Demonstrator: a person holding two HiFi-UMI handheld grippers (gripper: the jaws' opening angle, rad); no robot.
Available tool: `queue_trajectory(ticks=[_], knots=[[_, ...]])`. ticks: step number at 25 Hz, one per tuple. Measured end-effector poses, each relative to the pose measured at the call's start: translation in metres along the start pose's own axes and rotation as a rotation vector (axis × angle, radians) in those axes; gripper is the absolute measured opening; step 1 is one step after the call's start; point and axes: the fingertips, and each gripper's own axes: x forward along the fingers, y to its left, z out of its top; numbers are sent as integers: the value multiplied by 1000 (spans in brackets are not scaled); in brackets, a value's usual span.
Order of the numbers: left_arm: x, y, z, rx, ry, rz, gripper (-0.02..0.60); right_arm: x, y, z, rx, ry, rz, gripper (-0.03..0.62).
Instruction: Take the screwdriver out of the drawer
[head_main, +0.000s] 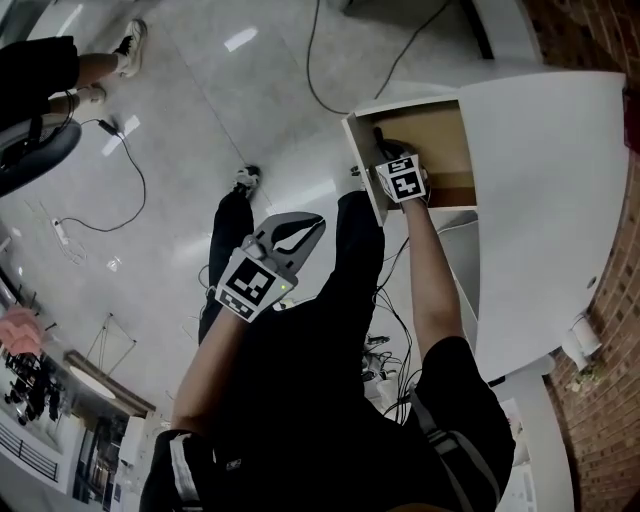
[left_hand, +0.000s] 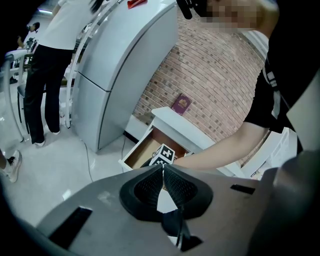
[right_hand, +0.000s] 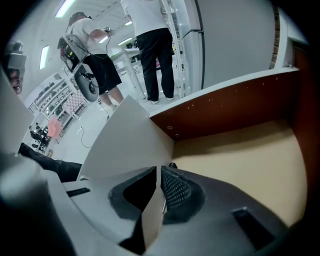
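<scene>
The wooden drawer (head_main: 445, 135) stands pulled out of a white cabinet. My right gripper (head_main: 380, 140) reaches into its left front corner, marker cube (head_main: 403, 180) up. In the right gripper view the right gripper (right_hand: 160, 172) has its jaws held a narrow gap apart on a thin shaft, and a small dark end of the screwdriver (right_hand: 172, 165) shows just past the tips, beside the drawer's white front wall (right_hand: 130, 135). The rest of the screwdriver is hidden. My left gripper (head_main: 318, 222) is held away from the drawer in front of the person's body; its pads (left_hand: 172, 185) meet with nothing between them.
The white cabinet top (head_main: 550, 200) lies right of the drawer, against a brick wall (head_main: 610, 330). The drawer floor (right_hand: 240, 150) is bare tan board. Cables (head_main: 325, 90) trail over the glossy floor. Other people stand at the far left (head_main: 100, 65). A maroon booklet (left_hand: 180, 104) lies on the cabinet.
</scene>
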Motion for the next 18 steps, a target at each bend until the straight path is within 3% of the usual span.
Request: queue_trajectory(ticks=[9, 13, 18], knots=[[0, 6, -12, -22, 5, 17, 18, 30, -17, -10, -15, 62, -10, 117], [1, 10, -16, -26, 11, 17, 18, 40, -23, -13, 26, 98, 23, 115], [1, 15, -17, -42, 3, 24, 18, 44, -24, -13, -11, 135, 55, 109]])
